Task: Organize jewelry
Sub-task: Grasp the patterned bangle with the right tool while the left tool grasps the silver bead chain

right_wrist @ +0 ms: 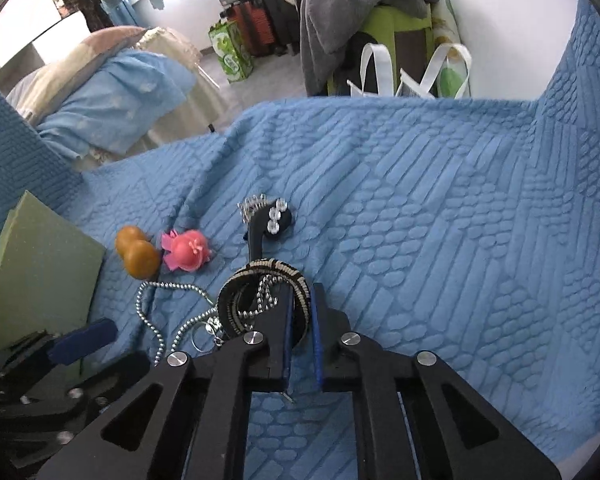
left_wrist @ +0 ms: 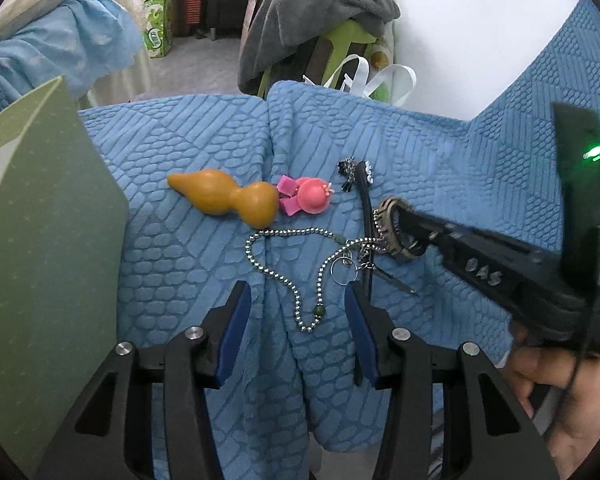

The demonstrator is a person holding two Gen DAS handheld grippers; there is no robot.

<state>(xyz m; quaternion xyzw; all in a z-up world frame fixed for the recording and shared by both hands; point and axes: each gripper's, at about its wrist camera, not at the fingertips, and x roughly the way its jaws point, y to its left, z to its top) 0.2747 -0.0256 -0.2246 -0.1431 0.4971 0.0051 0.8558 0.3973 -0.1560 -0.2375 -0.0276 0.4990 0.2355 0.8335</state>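
A blue bumpy blanket [left_wrist: 204, 264] covers the flat spot where the jewelry lies.

The right gripper [right_wrist: 300, 308] comes in from the right side. Its jaws are pinched together on the rim of a woven bracelet [right_wrist: 236, 284], a round band with black and pale stripes. One finger sits inside the ring and one outside. In the left wrist view the bracelet [left_wrist: 388, 220] looks tipped up a bit at its far edge, but the view is bent, so that is hard to be sure of.

The left gripper [left_wrist: 296, 300] hangs over the near part of a silver bead chain [left_wrist: 296, 300]. Its jaws are apart, with nothing squeezed between the blue pads [left_wrist: 234, 332]. The chain loops left and far, then runs right to a small key ring [left_wrist: 342, 270] that lies just beside the bracelet.

A black hair clip [right_wrist: 260, 232] with clear stones lies far of the bracelet. Its long stem runs under the ring. To the left sit a pink hat charm [left_wrist: 310, 196] and, touching it, an orange gourd [left_wrist: 224, 200].

A green box lid [left_wrist: 48, 248] stands at the left edge. A hand [left_wrist: 564, 392] holds the right gripper's handle.
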